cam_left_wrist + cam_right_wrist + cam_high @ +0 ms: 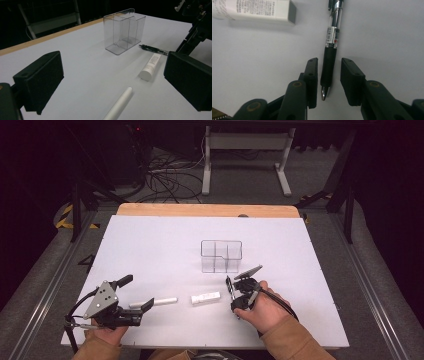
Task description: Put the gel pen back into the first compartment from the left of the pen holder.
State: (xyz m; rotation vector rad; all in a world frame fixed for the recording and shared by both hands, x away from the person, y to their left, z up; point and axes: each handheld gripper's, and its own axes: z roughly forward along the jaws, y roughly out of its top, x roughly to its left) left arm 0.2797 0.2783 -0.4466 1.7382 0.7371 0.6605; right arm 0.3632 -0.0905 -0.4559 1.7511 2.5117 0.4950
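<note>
White table, clear organizer, pen, tube, stick

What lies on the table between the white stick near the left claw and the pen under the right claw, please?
The white tube lies between the white stick and the pen, on the table; the high view and left gripper view show it.

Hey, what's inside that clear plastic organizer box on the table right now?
The clear organizer box looks empty: through its see-through walls only the inner dividers and the white table show. The pen, the white tube and the white stick all lie outside it.
</note>
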